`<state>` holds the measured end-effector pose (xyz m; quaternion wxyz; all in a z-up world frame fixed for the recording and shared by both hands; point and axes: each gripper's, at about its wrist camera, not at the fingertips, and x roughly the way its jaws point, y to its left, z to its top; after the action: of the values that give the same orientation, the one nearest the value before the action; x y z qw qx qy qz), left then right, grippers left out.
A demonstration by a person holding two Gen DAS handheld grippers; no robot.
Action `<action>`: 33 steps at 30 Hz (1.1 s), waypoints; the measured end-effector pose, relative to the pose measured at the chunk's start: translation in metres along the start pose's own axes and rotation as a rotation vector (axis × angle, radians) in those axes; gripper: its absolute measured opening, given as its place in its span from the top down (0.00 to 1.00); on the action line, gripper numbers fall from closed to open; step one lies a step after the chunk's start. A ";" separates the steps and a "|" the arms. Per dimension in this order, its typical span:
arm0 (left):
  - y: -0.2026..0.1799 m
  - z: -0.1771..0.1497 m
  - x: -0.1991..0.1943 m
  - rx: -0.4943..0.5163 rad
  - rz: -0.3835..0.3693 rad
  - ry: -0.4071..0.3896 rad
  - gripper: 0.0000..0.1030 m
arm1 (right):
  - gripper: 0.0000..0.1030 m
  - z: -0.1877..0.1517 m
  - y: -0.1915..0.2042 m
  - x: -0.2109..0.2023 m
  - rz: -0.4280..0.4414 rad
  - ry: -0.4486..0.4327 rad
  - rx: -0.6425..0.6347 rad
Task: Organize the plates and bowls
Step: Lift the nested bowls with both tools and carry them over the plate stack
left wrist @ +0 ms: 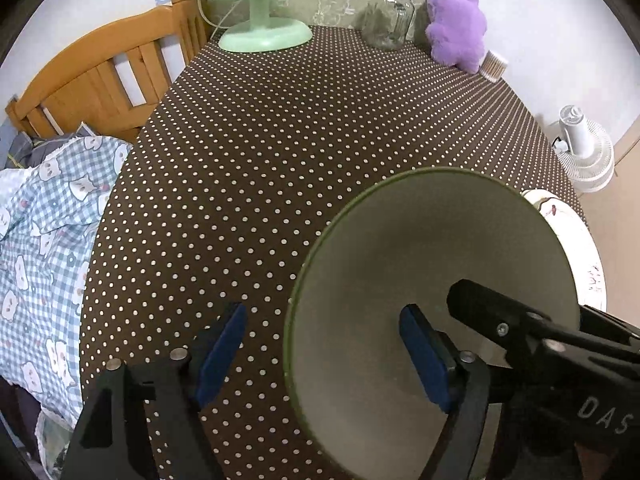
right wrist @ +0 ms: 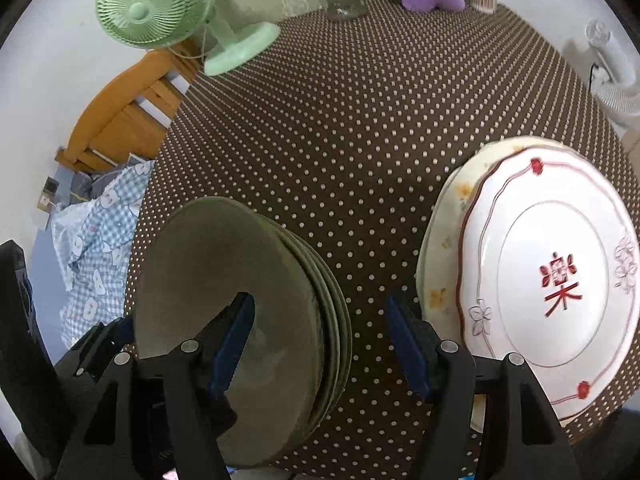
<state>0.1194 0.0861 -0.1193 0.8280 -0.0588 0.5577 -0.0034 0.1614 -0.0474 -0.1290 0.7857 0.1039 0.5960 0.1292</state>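
A stack of several green bowls (right wrist: 256,312) stands on the brown dotted table (right wrist: 360,120), with the top bowl (left wrist: 432,280) wide in the left wrist view. My left gripper (left wrist: 324,352) is open, its jaws either side of the bowl's near rim. My right gripper (right wrist: 320,344) is open too, astride the stack's right rim; one of its fingers (left wrist: 520,320) reaches over the bowl in the left wrist view. To the right a white plate with red markings (right wrist: 552,280) lies on a cream flowered plate (right wrist: 444,240).
At the table's far edge stand a green fan (left wrist: 256,20), a glass jar (left wrist: 390,16), a purple plush toy (left wrist: 456,24) and a cup of swabs (left wrist: 494,65). A wooden bed with a checked blanket (left wrist: 44,216) is left; a white fan (left wrist: 588,152) is right.
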 end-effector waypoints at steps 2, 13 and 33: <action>-0.001 0.000 0.003 -0.011 0.000 0.009 0.24 | 0.32 0.000 -0.002 0.003 0.000 0.007 0.011; -0.006 0.001 0.001 0.031 0.014 0.003 0.30 | 0.47 0.005 -0.004 0.013 0.042 0.026 0.035; -0.010 0.002 -0.009 0.021 -0.057 0.018 0.52 | 0.61 0.008 0.010 0.010 -0.013 0.037 0.016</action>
<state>0.1184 0.0766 -0.1090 0.8232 -0.0662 0.5629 -0.0334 0.1710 -0.0346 -0.1329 0.7744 0.1041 0.6122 0.1213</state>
